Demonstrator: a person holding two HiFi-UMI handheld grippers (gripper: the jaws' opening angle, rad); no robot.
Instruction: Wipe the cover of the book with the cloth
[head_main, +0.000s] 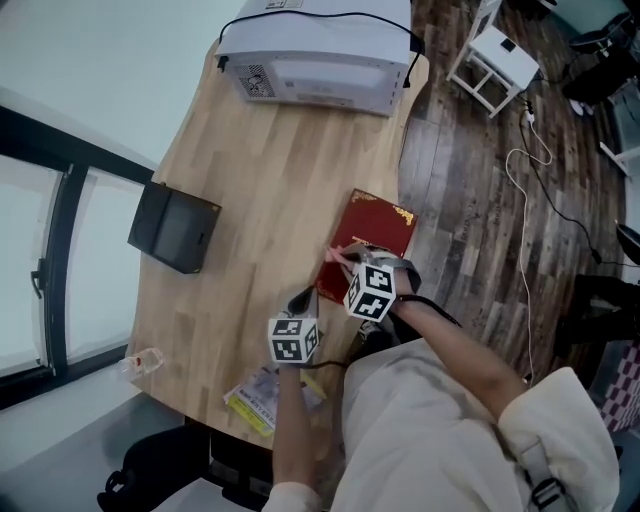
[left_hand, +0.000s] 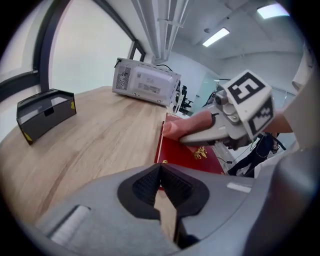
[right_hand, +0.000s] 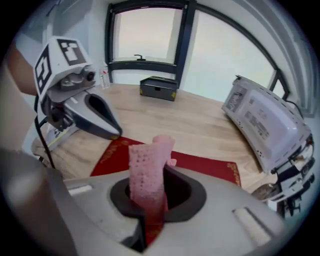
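Cloth (right_hand: 145, 166) clamped in right tongs (right_hand: 155, 194) over book (right_hand: 201, 163); left tongs (left_hand: 160, 176) closed, empty; microwave (head_main: 315, 62), box (head_main: 175, 228) beyond

Matt wood table (head_main: 280, 200), possibly glossy book (head_main: 380, 225), porous cloth (right_hand: 147, 170)

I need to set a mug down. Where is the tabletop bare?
The widest bare stretch of table lies between the microwave, the black box and the red book. A smaller one runs nearward of the box. The near right is crowded: left gripper, right gripper with the pink cloth, and a yellow packet.
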